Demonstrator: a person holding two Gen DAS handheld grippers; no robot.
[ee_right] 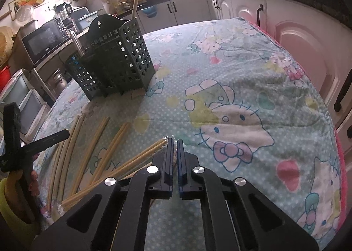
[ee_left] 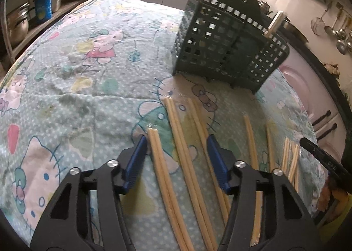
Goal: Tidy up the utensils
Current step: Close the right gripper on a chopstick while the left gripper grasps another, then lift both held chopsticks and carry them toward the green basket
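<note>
Left claw half-open astride chopsticks — right claw pinched shut at a wrapped pair's tip.

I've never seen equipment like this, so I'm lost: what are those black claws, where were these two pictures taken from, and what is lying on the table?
There is no robot here. A person holds a gripper in each hand, each with a wide-angle camera looking along its two fingers. One picture comes from the left gripper, the other from the right gripper. Wooden chopsticks lie on the cartoon-cat tablecloth, and a dark green utensil basket stands beyond them. The left gripper is open, with chopsticks between its fingers, unsqueezed. The right gripper is shut, and I cannot tell whether it pinches anything.
</note>
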